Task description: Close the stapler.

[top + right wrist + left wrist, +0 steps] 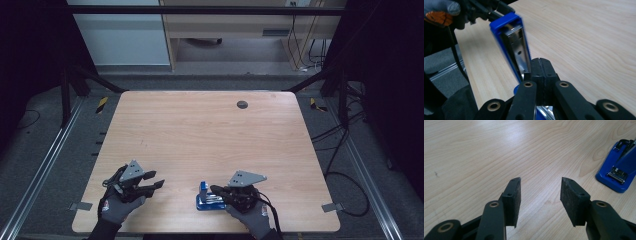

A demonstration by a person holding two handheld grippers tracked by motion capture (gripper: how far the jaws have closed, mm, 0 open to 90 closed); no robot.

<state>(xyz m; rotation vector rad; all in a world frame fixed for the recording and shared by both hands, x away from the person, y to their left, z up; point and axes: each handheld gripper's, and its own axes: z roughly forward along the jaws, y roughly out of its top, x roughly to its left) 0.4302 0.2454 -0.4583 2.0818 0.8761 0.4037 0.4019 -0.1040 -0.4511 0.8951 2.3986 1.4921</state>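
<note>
Stapler [209,198], blue and hinged open, is seen near the table's [200,130] front edge, beside the right gripper [216,189], whose jaws are pressed together. Left gripper [157,180] is held apart, jaws wide, nothing between; bare wood lies ahead.

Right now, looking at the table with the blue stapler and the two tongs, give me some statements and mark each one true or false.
1. The stapler is blue. True.
2. The left tongs are clamped on the stapler. False: they stand open over bare table, with the stapler off to one side.
3. The right tongs are shut, pads together. True.
4. The stapler lies at the far edge of the table. False: it sits near the front edge, by the right hand.
5. The stapler's top is hinged open. True.
</note>
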